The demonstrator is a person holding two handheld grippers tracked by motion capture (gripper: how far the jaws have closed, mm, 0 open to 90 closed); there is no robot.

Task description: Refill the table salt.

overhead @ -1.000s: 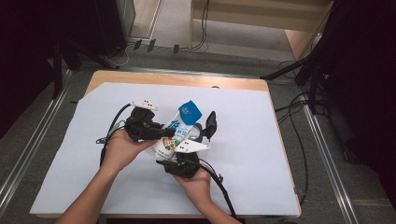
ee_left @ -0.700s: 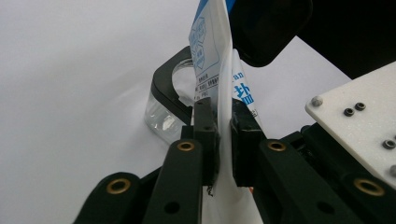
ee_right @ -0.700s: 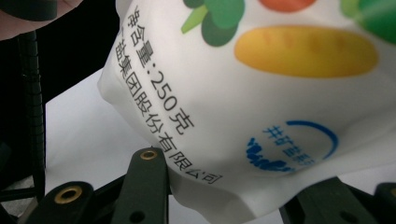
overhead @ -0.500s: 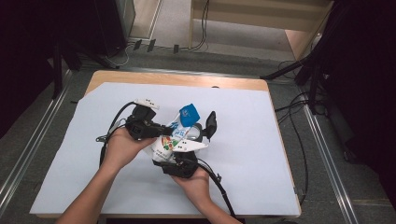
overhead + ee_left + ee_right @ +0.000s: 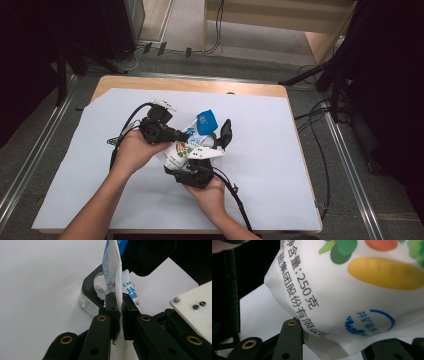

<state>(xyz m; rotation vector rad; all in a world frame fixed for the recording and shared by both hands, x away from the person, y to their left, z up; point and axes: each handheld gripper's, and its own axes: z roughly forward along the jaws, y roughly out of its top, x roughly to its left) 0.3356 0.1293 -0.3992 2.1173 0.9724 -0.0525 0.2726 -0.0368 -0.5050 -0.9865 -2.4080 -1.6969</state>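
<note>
A white pouch point(image 5: 181, 151) with printed vegetables and a blue top point(image 5: 206, 121) is held up over the middle of the white sheet. My left gripper point(image 5: 186, 135) comes in from the left. In the left gripper view, the left gripper point(image 5: 121, 312) is shut on the pouch's thin flat edge point(image 5: 113, 272), and its pads have just clamped the film. My right gripper point(image 5: 202, 144) reaches up from below, one black finger point(image 5: 226, 133) showing beside the pouch. In the right gripper view, the right gripper point(image 5: 340, 346) has the pouch's bulging body point(image 5: 362, 290) between its jaws, which have just closed a little tighter on it.
A white sheet point(image 5: 280, 170) covers most of the wooden table point(image 5: 200, 84). Both gripper cables trail across the sheet point(image 5: 235, 200). Metal rails run along the table's sides, and more cables lie on the floor at the right point(image 5: 320, 115).
The left gripper has shifted slightly toward the pouch and pinched its edge. The blue top has tipped a little. The right hand has stayed put.
</note>
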